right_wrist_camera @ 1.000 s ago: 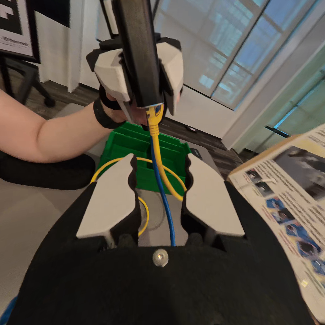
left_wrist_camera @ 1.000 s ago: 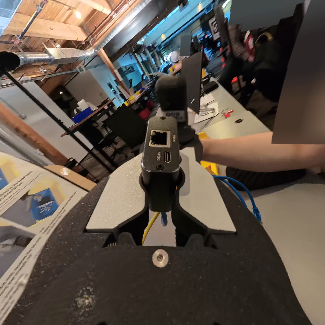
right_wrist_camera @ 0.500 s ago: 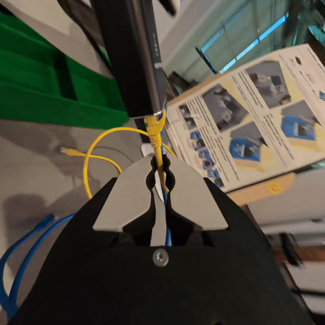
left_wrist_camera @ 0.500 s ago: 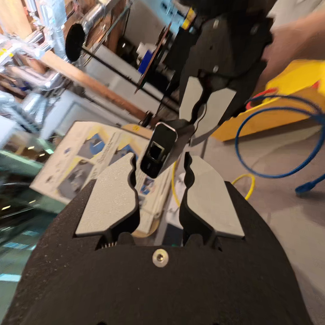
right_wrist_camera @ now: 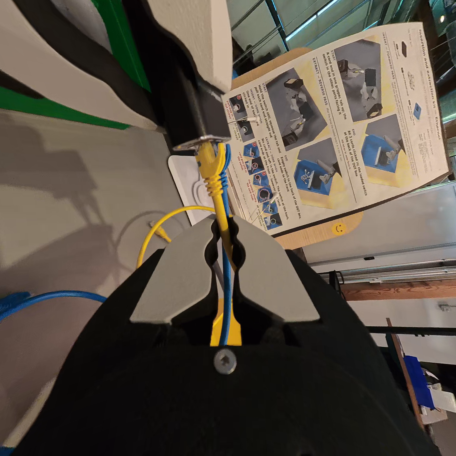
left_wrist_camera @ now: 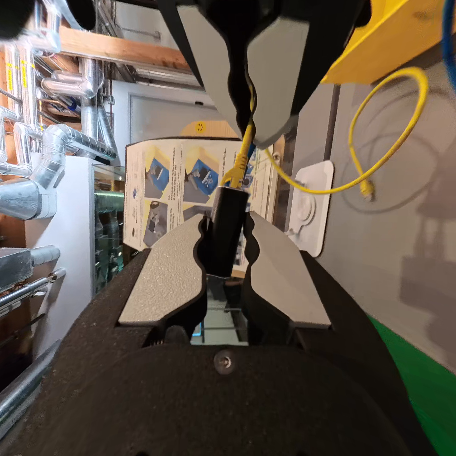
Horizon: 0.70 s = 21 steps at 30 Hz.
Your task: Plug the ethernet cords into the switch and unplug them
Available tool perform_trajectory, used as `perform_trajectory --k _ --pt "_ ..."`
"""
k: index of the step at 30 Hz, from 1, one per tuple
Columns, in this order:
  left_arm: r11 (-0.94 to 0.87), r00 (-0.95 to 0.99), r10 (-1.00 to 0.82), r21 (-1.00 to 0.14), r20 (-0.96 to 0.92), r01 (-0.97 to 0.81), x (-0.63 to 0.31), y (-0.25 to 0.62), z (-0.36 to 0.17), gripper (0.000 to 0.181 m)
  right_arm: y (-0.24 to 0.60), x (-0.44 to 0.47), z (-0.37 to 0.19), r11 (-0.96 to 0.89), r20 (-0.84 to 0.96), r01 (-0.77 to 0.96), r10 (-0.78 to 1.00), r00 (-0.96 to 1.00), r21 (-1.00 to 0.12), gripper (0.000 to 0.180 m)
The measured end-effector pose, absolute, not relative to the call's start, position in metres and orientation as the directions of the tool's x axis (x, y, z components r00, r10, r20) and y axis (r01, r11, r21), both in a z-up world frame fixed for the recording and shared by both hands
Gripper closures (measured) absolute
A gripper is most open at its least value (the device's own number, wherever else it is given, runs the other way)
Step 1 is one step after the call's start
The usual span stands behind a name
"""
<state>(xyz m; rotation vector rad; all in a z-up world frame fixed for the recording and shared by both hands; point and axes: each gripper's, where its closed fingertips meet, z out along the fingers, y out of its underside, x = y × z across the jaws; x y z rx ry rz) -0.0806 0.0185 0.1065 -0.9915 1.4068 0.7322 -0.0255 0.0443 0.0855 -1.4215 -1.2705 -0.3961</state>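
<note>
Work surface: grey tabletop (left_wrist_camera: 385,222), with cast shadows.
Ducting: silver insulated pipes (left_wrist_camera: 49,158), left in the left wrist view.
Ceiling structure: timber beam (left_wrist_camera: 118,48) above the ducts.
Glazing: window panes (right_wrist_camera: 296,22), far in the right wrist view.
Signage: printed instruction board (right_wrist_camera: 345,128) on a wooden backing, far edge of table.

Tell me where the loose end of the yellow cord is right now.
The yellow cord's free plug lies on the grey table, right of the white pad in the left wrist view; its other end is plugged into the black switch.
</note>
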Motion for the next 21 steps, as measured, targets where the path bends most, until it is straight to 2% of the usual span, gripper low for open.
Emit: perform_trajectory --k 10,18,21 --pt "0.303 0.046 0.025 -0.036 -0.999 -0.952 -0.095 0.052 0.111 0.148 0.016 -0.039 0.099 0.266 0.861 0.866 0.415 0.295 -0.424 0.173" --pt "0.442 0.129 0.130 -0.059 -0.983 -0.895 -0.082 0.055 0.118 0.152 0.007 -0.034 0.102 0.260 0.861 0.872 0.422 0.284 -0.415 0.173" --pt "0.512 0.193 0.073 -0.129 -0.978 -0.849 -0.078 0.051 0.117 0.155 -0.006 -0.037 0.104 0.286 0.813 0.829 0.499 0.299 -0.481 0.165"
